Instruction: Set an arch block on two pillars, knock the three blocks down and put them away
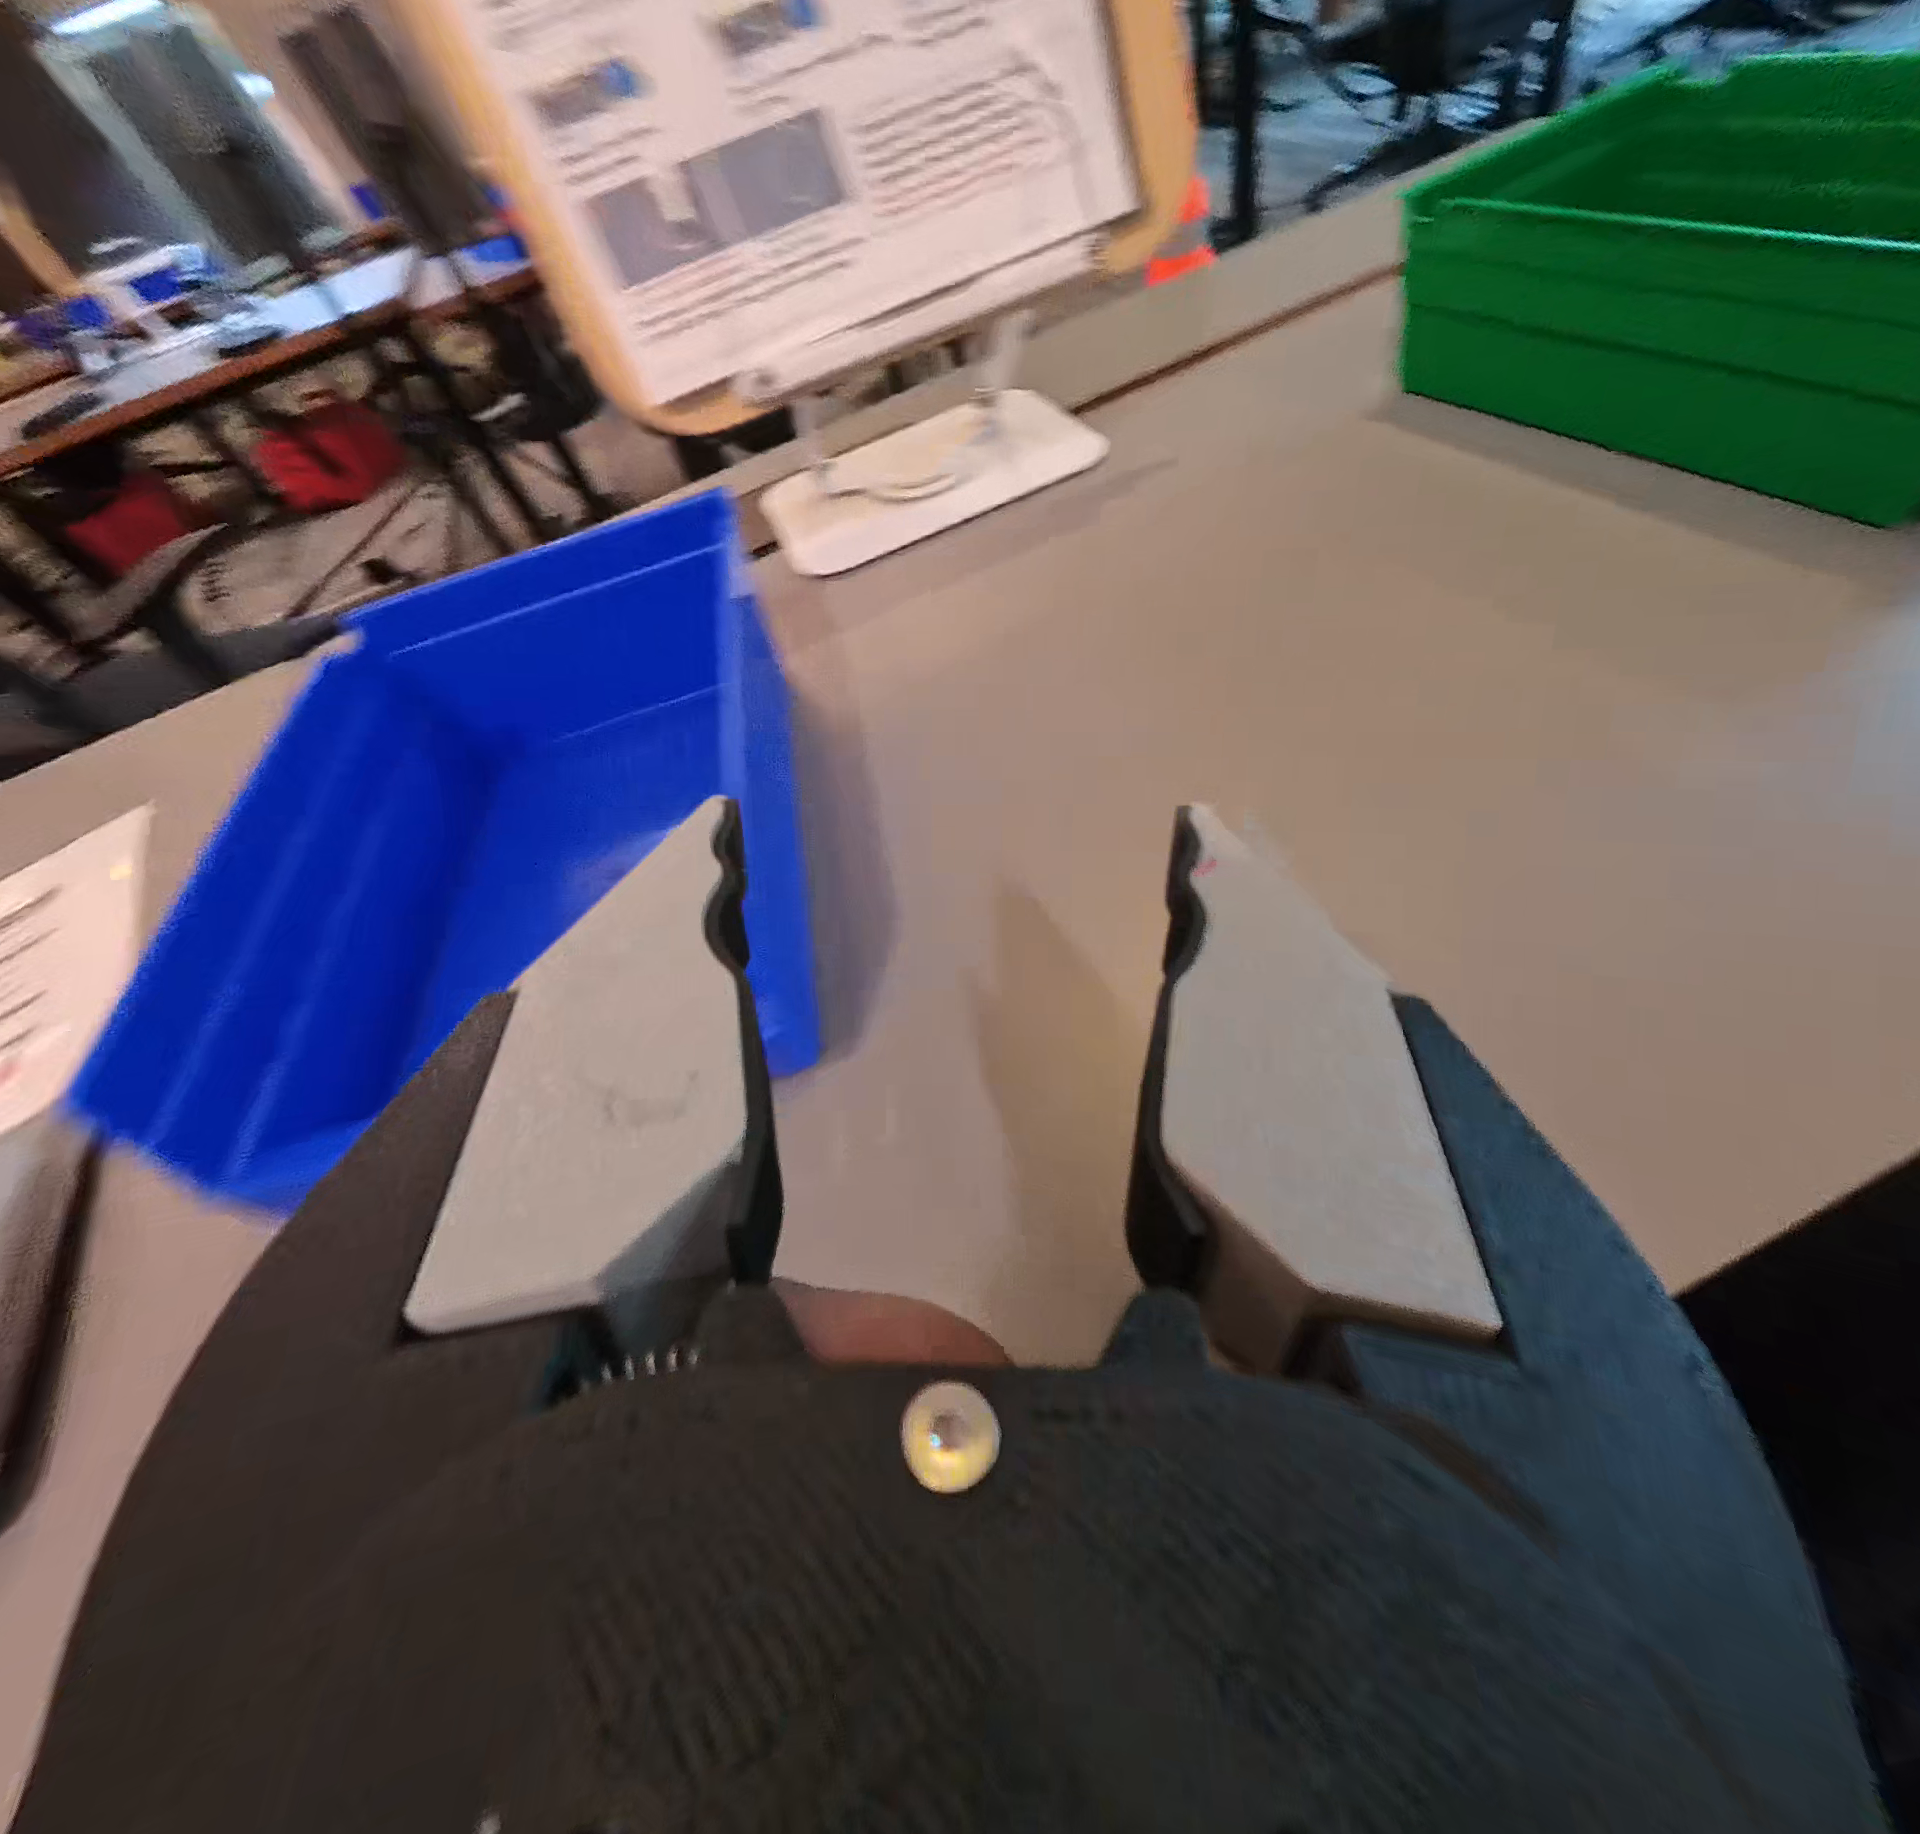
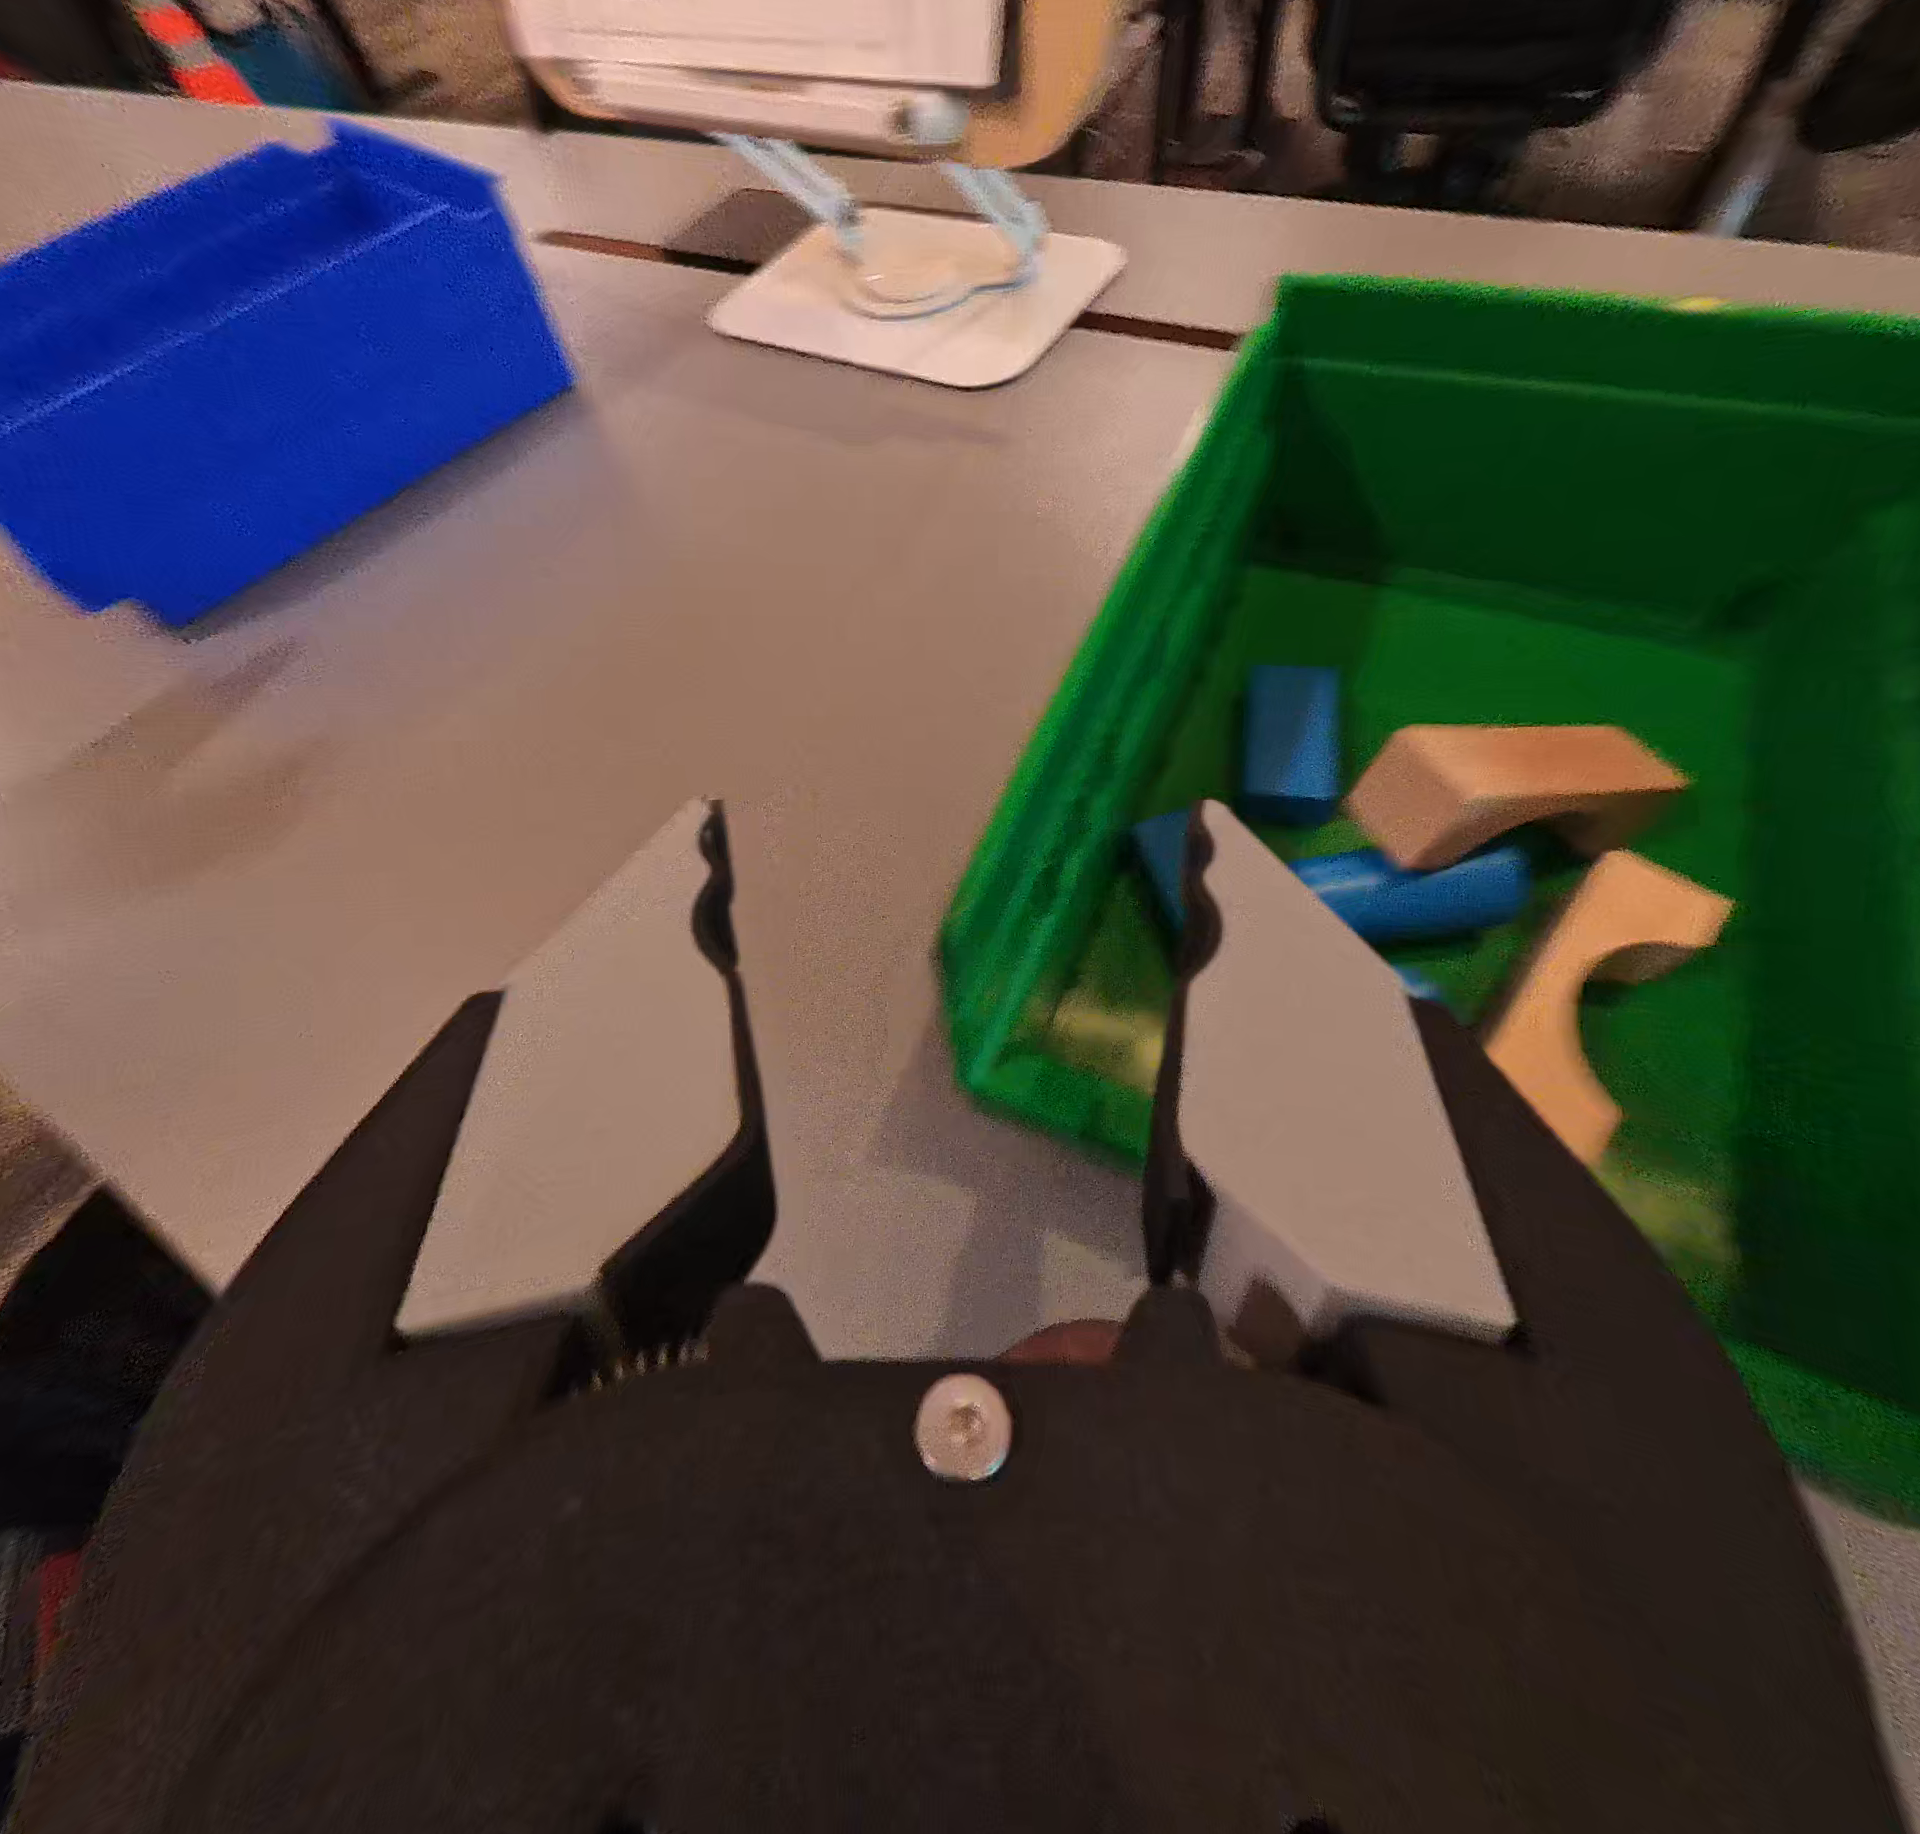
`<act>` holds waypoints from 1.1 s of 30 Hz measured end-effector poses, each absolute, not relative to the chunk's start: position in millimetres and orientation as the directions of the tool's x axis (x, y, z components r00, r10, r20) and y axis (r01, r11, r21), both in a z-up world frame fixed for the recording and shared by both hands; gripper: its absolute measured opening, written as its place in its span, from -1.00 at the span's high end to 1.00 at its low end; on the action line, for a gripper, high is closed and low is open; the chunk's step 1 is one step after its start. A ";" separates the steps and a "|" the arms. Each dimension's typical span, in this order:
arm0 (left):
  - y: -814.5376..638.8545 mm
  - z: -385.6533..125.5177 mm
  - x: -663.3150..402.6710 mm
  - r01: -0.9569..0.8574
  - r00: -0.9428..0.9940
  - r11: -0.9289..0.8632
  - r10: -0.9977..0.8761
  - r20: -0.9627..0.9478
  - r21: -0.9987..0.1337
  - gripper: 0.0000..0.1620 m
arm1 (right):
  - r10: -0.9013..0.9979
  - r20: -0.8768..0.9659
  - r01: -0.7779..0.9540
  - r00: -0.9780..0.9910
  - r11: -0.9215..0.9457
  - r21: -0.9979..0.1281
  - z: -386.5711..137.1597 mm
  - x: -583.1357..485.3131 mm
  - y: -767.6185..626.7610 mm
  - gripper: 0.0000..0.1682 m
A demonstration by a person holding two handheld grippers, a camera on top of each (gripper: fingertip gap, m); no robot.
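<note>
Both grippers hang empty, jaws wide: left gripper (image 1: 951,818) beside the blue bin (image 1: 499,828), right gripper (image 2: 956,813) at the green bin (image 2: 1122,745), where arch blocks (image 2: 1507,787) and blue blocks (image 2: 1403,896) lie.
</note>
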State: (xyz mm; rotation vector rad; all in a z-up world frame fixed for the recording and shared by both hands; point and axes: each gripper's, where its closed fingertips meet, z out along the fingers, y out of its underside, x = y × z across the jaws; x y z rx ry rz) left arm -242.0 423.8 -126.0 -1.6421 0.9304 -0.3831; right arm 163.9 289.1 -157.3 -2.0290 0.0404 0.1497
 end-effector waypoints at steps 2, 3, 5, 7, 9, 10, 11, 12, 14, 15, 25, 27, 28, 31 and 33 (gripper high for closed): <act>447.4 -137.3 -265.3 -0.378 0.694 -0.113 -0.691 -0.201 -0.919 0.01 | 0.011 -0.110 -0.092 0.994 -0.472 -0.877 -177.2 152.4 283.1 -0.13; 459.8 -148.8 -266.2 -0.398 0.704 -0.157 -0.684 -0.191 -0.904 -0.05 | -0.010 -0.087 -0.082 0.996 -0.477 -0.875 -186.4 150.8 287.0 -0.16; 488.2 -177.0 -257.1 -0.454 0.716 -0.233 -0.670 -0.196 -0.860 -0.09 | -0.042 -0.061 -0.074 0.997 -0.517 -0.853 -205.4 150.2 301.8 -0.09; 512.5 -205.6 -241.2 -0.513 0.711 -0.279 -0.668 -0.220 -0.812 0.22 | -0.071 0.026 -0.020 0.997 -0.584 -0.812 -222.8 155.7 315.5 0.33; 531.2 -217.2 -235.1 -0.539 0.720 -0.274 -0.641 -0.266 -0.796 0.97 | -0.154 0.192 0.056 0.969 -0.620 -0.782 -226.9 176.0 318.0 0.86; 533.9 -216.4 -235.0 -0.524 0.732 -0.283 -0.632 -0.254 -0.803 0.98 | -0.178 0.194 0.039 0.965 -0.632 -0.774 -227.4 175.3 315.8 0.89; 533.3 -213.4 -239.4 -0.516 0.742 -0.287 -0.621 -0.253 -0.807 0.99 | -0.185 0.207 0.042 0.961 -0.642 -0.766 -227.3 171.2 312.1 0.92; 530.0 -206.3 -245.6 -0.496 0.750 -0.268 -0.611 -0.252 -0.826 0.99 | -0.183 0.202 0.039 0.962 -0.639 -0.769 -226.7 160.4 308.5 0.93; 515.8 -183.9 -263.4 -0.429 0.771 -0.215 -0.594 -0.231 -0.877 0.99 | -0.134 0.195 0.070 0.972 -0.623 -0.779 -226.4 119.3 304.5 0.92; 506.4 -169.3 -273.8 -0.396 0.781 -0.184 -0.583 -0.224 -0.900 0.99 | -0.108 0.209 0.098 0.972 -0.620 -0.778 -226.4 93.6 304.2 0.91; 435.5 9.9 -379.3 -0.152 0.832 0.025 -0.537 -0.141 -0.988 1.00 | 0.208 0.046 0.149 0.977 -0.513 -0.845 -220.6 -226.4 386.0 0.79; 428.1 42.4 -390.0 -0.177 0.836 0.075 -0.515 -0.190 -0.981 1.00 | 0.275 0.016 0.155 0.961 -0.492 -0.857 -216.1 -282.2 413.3 0.75; 425.6 58.0 -392.7 -0.186 0.838 0.100 -0.503 -0.211 -0.977 1.00 | 0.301 -0.006 0.146 0.953 -0.479 -0.866 -211.2 -308.0 428.8 0.72; 418.2 97.0 -389.0 -0.211 0.832 0.167 -0.487 -0.267 -0.963 1.00 | 0.318 -0.041 0.115 0.947 -0.456 -0.883 -185.7 -356.8 463.6 0.72; 411.0 113.6 -377.4 -0.212 0.817 0.208 -0.499 -0.290 -0.955 0.99 | 0.351 -0.039 0.110 0.936 -0.393 -0.913 -155.4 -361.3 458.3 0.72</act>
